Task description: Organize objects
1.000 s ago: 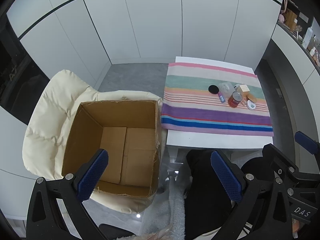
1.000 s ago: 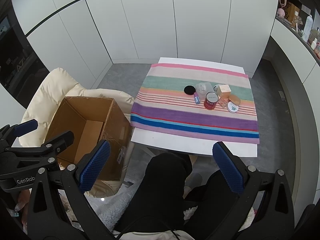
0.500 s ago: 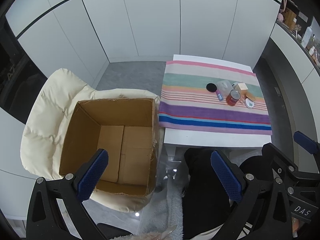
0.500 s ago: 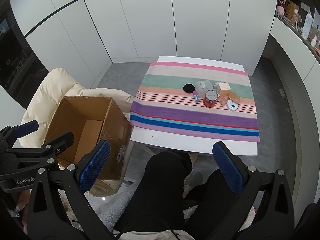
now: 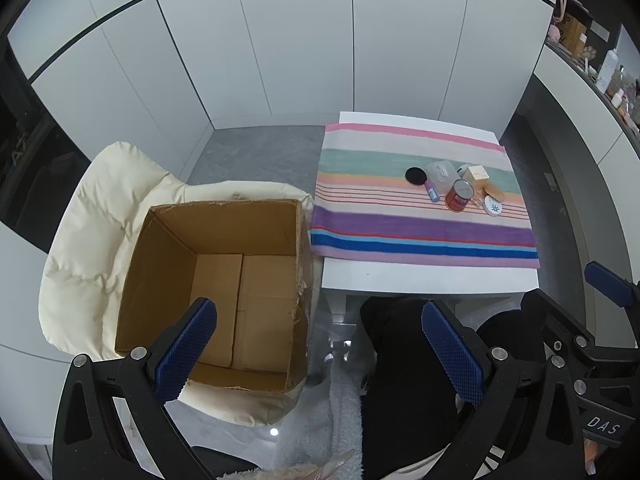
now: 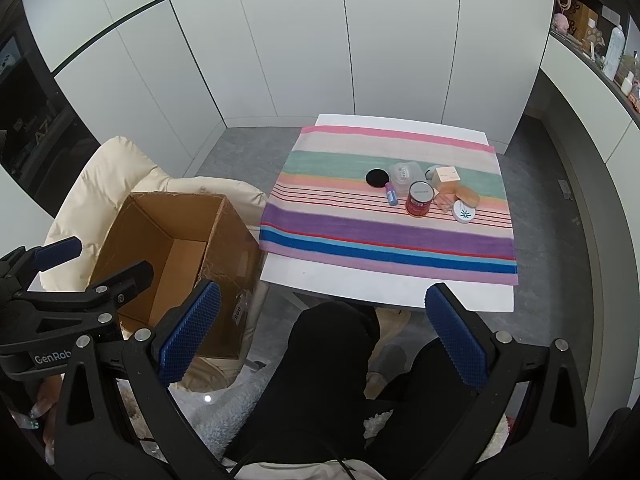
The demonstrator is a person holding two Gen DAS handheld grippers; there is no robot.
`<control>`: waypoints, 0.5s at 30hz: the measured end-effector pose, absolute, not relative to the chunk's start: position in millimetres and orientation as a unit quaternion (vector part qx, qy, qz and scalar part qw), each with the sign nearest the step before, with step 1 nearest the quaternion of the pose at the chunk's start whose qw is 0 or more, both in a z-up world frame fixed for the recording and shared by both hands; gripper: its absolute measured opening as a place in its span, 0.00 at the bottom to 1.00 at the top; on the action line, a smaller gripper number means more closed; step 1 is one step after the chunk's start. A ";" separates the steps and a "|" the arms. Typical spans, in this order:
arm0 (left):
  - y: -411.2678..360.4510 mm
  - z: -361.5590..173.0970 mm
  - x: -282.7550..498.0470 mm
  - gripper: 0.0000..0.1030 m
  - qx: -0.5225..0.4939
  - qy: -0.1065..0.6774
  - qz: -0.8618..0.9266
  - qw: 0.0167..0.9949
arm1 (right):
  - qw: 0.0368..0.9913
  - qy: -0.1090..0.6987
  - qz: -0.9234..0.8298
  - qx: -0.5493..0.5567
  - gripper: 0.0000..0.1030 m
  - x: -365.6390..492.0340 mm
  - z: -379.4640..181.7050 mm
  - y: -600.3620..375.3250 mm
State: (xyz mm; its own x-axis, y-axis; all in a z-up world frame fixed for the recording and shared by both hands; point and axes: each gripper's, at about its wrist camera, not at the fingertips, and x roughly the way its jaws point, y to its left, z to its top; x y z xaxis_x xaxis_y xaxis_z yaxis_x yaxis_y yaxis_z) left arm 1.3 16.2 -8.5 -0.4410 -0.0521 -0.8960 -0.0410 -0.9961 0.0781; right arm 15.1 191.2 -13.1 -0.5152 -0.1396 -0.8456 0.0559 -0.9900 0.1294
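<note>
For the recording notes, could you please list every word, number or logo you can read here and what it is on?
"DAS": on the right gripper, seen from the left camera.
"GenRob", cut off: on the left gripper, seen from the right camera.
A green leaf logo: on the white round lid.
Print on the red jar, clear tub and cardboard box sticker: too small to read.

The left gripper (image 5: 320, 344) is wide open, and its two blue fingers (image 5: 186, 354) hold nothing. The right gripper (image 6: 324, 336) is wide open too and holds nothing. Both are held up high, side by side, pointing forward and down.
</note>
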 end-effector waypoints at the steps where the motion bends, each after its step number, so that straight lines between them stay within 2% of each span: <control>1: 16.6 -8.7 1.4 1.00 0.528 -0.044 -0.848 0.002 | 0.056 -0.042 -0.869 0.490 1.00 14.9 -13.4 192.0; 15: 60.2 -21.9 -16.9 1.00 0.538 -0.061 -0.840 -0.046 | 0.012 -0.053 -0.870 0.491 1.00 17.2 -18.4 239.0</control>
